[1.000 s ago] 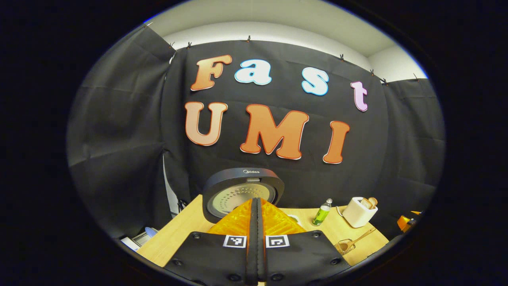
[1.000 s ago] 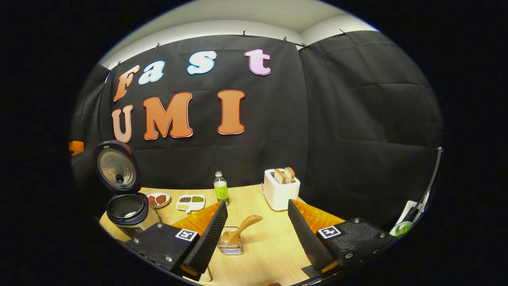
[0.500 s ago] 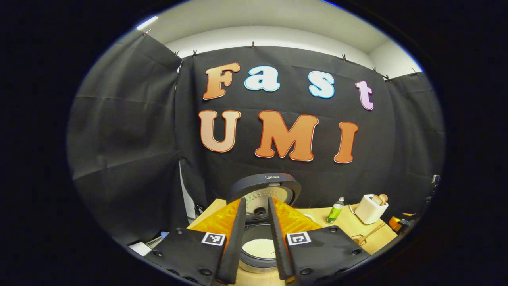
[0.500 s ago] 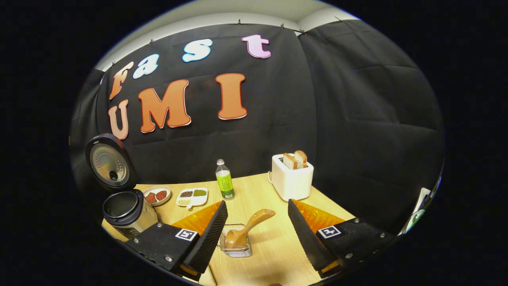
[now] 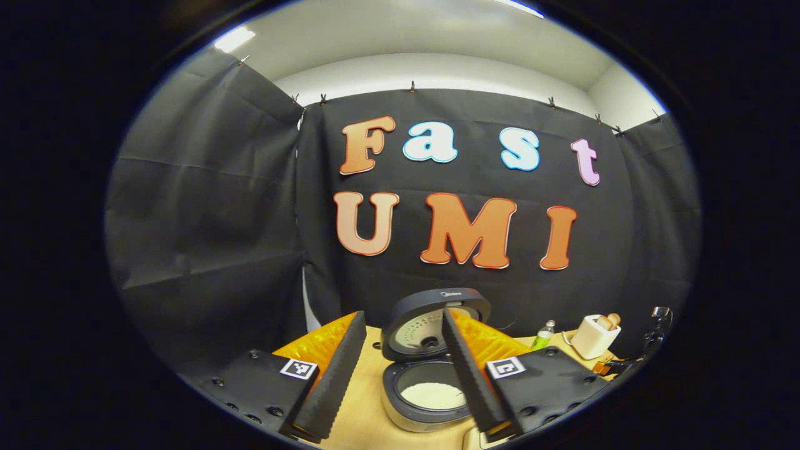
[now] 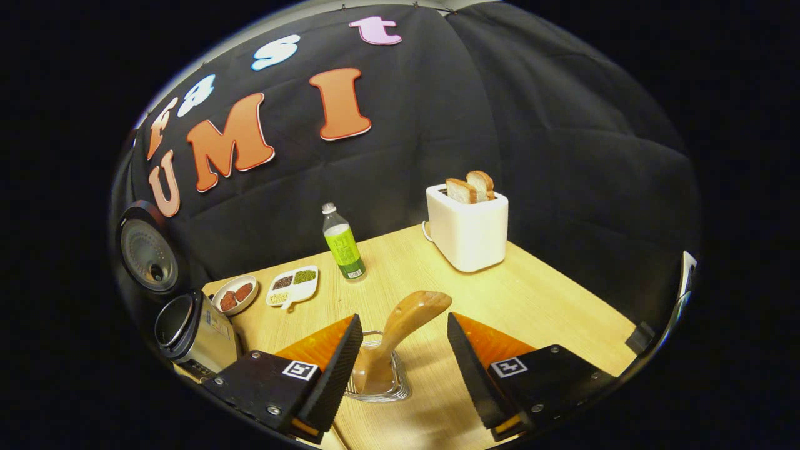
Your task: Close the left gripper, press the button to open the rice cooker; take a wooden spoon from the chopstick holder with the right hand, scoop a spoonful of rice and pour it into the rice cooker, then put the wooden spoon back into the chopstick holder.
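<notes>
Counter: light wood, backed by black cloth.
Rice cooker: lid raised, white rice seen inside.
Left gripper: spread wide, nothing held, positioned before the cooker.
Right gripper: spread wide, nothing held.
Wooden spoon: stood tilted in the wire chopstick holder, between the right gripper's fingers, untouched.

Wooden table with toaster, bottle
</notes>
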Action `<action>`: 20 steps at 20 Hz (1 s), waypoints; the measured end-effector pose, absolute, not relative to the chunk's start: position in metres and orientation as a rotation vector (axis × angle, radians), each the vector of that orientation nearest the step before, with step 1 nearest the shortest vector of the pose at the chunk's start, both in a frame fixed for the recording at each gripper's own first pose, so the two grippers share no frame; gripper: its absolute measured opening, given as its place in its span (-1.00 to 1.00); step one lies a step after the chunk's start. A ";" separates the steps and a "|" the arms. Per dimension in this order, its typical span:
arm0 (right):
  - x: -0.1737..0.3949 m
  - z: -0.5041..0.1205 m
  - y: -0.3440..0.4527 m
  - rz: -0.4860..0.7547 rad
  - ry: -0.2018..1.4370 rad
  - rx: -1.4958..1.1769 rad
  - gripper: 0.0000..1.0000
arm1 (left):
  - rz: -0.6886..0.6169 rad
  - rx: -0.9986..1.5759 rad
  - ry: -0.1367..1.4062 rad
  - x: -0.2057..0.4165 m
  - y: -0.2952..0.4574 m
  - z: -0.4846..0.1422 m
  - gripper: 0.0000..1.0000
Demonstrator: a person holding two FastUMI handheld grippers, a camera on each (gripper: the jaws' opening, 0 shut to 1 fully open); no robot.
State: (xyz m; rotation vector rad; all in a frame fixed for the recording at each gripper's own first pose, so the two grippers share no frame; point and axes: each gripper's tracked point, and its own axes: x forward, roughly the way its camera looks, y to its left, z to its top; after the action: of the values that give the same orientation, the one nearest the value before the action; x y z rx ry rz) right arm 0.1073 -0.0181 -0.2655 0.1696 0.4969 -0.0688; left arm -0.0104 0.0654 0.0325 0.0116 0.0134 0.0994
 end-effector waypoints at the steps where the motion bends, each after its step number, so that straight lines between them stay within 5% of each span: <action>1: 0.109 -0.269 -0.016 -0.068 0.507 0.192 0.63 | 0.110 0.010 0.021 -0.012 0.069 0.033 0.71; 3: 0.114 -0.269 -0.013 -0.059 0.513 0.242 0.48 | 0.128 0.011 0.038 -0.010 0.075 0.026 0.78; 7: 0.118 -0.261 0.000 -0.021 0.513 0.333 -0.36 | 0.144 -0.035 0.059 -0.005 0.083 0.021 0.93; 10: 0.115 -0.256 0.014 -0.003 0.525 0.329 -0.69 | 0.145 -0.045 0.045 -0.004 0.086 0.024 0.96; 20: 0.093 -0.135 0.051 0.081 0.329 0.105 -0.87 | 0.087 -0.058 0.032 0.002 0.097 0.028 0.94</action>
State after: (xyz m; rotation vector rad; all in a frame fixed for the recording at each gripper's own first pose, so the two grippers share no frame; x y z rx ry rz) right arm 0.0927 0.0512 -0.1349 0.1050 0.3290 0.0812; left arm 0.0019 0.0967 0.0284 -0.0579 0.0315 0.0866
